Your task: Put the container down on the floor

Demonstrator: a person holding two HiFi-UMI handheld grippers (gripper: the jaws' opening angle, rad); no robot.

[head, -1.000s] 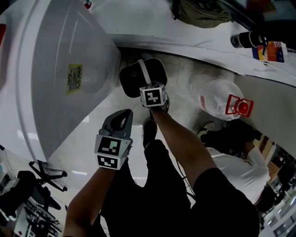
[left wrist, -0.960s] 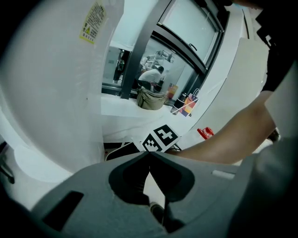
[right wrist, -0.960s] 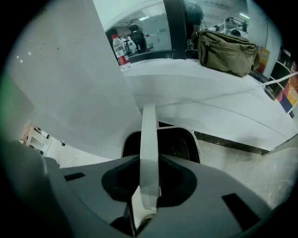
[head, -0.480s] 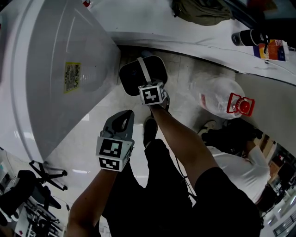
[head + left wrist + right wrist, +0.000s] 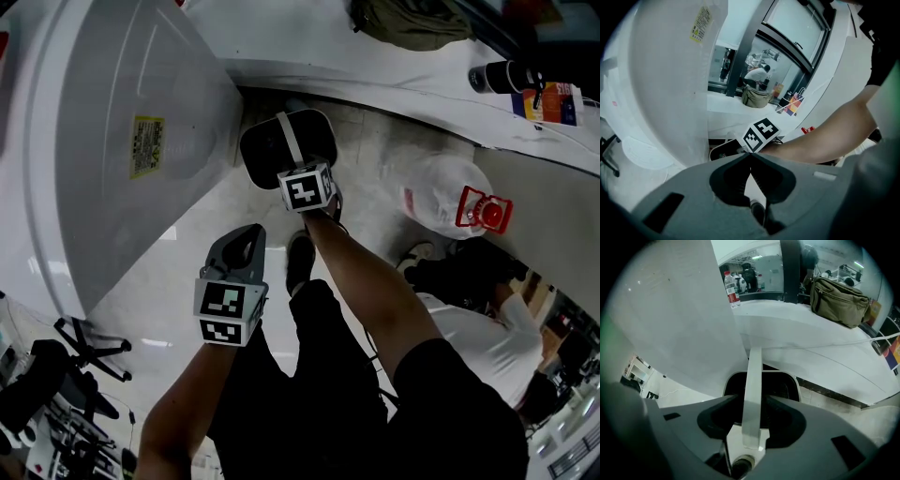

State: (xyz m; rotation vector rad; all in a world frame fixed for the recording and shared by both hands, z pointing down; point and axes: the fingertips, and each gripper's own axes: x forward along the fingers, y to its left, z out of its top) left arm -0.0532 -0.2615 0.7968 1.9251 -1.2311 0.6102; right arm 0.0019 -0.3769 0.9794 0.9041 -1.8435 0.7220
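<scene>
Plastic, by the look of it, so the dark container should be light and stiff, with smooth, slippery walls; the white bail handle is your place to take hold. It sits on the floor at 12 o'clock from your right gripper, mouth up, handle running 12 to 6. Its long axis seems to lie 9 to 3, though the marker cube hides part. Your right jaws have just been opening and stand clear either side of the handle, pressing nothing. Your left gripper is closed on nothing.
</scene>
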